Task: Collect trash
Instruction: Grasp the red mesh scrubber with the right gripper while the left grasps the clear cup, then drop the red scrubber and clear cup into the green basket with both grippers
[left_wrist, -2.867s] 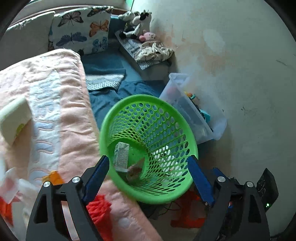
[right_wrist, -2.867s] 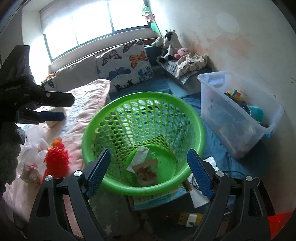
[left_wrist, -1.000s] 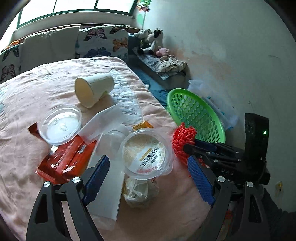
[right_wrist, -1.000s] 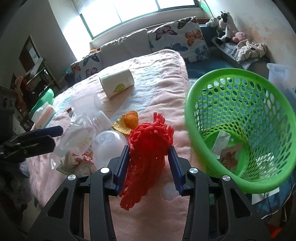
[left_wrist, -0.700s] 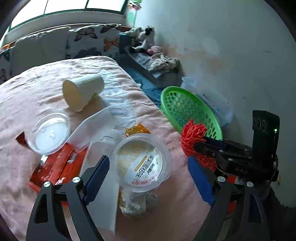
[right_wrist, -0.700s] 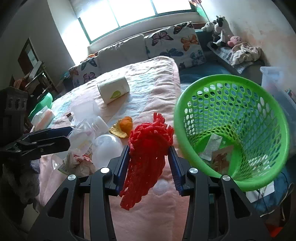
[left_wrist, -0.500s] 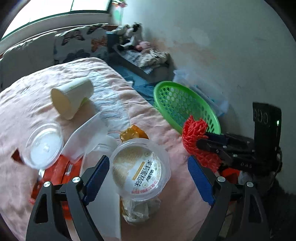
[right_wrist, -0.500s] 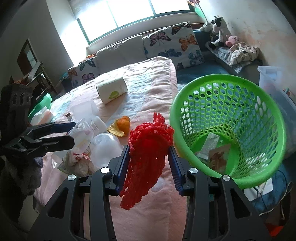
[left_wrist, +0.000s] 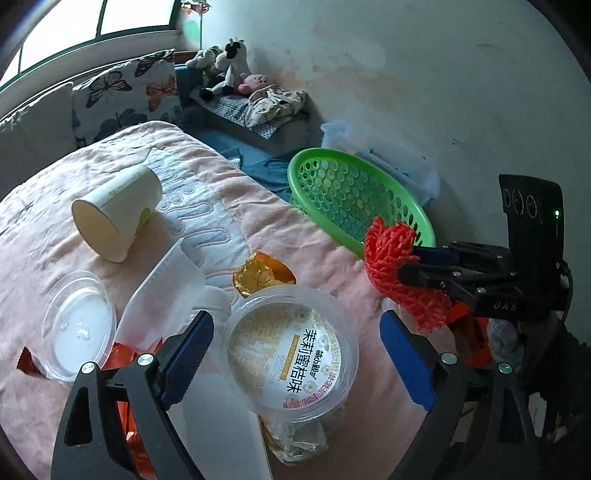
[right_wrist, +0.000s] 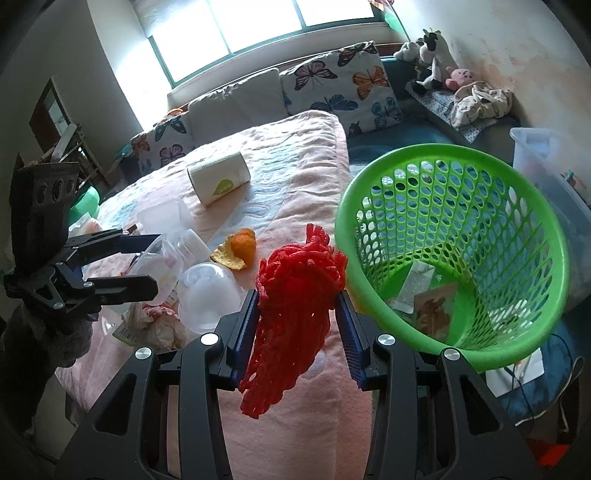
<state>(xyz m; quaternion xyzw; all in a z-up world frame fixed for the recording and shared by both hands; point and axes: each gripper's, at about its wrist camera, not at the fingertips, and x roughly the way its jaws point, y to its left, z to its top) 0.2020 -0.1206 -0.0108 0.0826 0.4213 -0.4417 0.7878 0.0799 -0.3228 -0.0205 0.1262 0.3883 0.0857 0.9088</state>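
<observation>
Nearest the right wrist camera, the right gripper (right_wrist: 297, 325) is pinched on a bunch of red foam netting (right_wrist: 295, 291), its blue pads pressed into both sides and the loose tail hanging below the jaws. A second ago that netting was held over the middle of the pink blanket (right_wrist: 295, 424); now it hangs just beside the rim of the green basket (right_wrist: 524, 354), which has come closer and fuller into that view — the carry toward the bin looks nearly done, and what remains, as I judge it, is to bring the netting over the opening and let go. A few paper scraps (right_wrist: 417, 280) already lie on the basket's floor. On the other side, the left gripper (left_wrist: 295, 354) has just been opening and stands spread wide, with the clear lidded tub (left_wrist: 291, 350) between its pads but not pressed by them, so nothing is held there yet. That tub now sits more squarely between the jaws than a second ago, which suggests it is the next pick. Farther out on the blanket lie an orange peel (left_wrist: 262, 275), a clear round lid (left_wrist: 79, 325), and a tipped paper cup (left_wrist: 114, 212) — all still to collect.
</observation>
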